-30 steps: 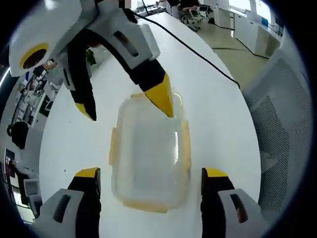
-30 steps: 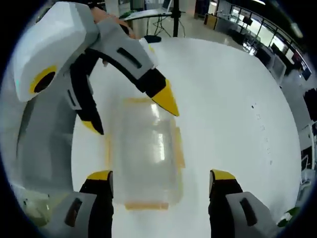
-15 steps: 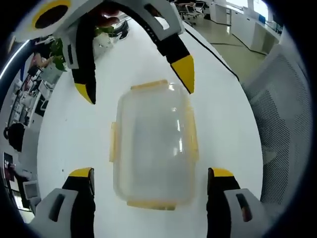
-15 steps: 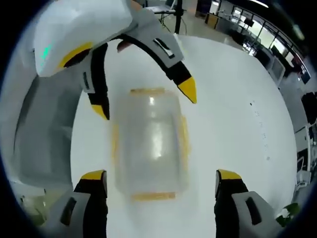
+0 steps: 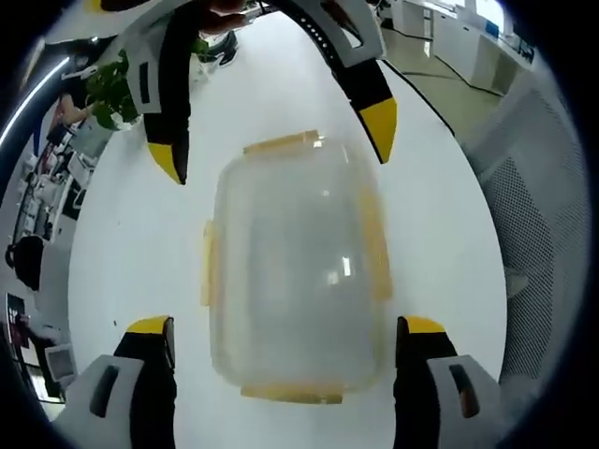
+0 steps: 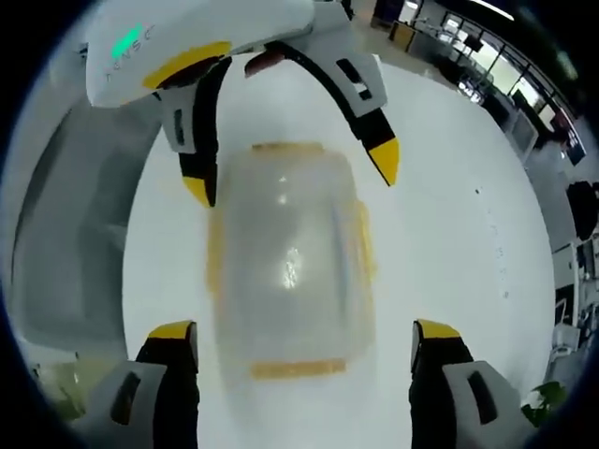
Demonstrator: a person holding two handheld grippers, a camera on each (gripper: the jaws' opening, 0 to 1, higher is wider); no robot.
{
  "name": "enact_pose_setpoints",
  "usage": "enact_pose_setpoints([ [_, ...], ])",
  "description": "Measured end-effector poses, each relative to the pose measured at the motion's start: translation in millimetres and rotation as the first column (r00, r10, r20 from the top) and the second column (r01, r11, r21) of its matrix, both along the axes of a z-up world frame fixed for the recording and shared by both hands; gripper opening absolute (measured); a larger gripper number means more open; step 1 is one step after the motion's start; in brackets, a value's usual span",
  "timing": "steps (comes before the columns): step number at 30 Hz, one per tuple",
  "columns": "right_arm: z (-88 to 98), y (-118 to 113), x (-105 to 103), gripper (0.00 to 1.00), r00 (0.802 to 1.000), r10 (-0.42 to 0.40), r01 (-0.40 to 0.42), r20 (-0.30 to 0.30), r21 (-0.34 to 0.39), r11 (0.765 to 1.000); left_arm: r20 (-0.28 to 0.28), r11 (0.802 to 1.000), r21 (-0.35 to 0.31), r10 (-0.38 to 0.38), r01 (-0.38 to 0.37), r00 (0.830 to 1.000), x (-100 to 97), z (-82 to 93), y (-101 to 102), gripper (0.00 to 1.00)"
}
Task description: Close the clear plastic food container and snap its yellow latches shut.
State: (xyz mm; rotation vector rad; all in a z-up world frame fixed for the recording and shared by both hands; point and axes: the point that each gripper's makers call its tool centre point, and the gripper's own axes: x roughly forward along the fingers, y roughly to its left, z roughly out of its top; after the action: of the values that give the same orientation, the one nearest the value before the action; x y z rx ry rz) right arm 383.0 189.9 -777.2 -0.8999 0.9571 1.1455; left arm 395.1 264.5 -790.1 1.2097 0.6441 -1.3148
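A white worktop [image 5: 440, 224] carries the clear food container [image 5: 295, 271], lid on, yellow latches [image 5: 374, 248] along its sides. The left claw [image 5: 285, 341] and right claw [image 6: 304, 341] face each other across it, both spread wide, gripping nothing. A black cable [image 5: 435, 98] runs behind, beside a mesh chair [image 5: 538, 196].

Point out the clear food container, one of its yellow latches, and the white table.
clear food container [image 5: 295, 271], left gripper view, middle of the lid.
yellow latch [image 5: 280, 143], left gripper view, the strip along the container's far short end.
white table [image 6: 449, 224], right gripper view, bare top beside the container.
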Motion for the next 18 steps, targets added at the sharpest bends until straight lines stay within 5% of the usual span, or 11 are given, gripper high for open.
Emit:
enact_pose_setpoints([
  [18, -19.2, 2, 0, 0.94, 1.0, 0.016, -0.016, -0.005, -0.034, 0.999, 0.004, 0.998, 0.053, -0.037, 0.037, 0.999, -2.2, -18.4, 5, 0.96],
])
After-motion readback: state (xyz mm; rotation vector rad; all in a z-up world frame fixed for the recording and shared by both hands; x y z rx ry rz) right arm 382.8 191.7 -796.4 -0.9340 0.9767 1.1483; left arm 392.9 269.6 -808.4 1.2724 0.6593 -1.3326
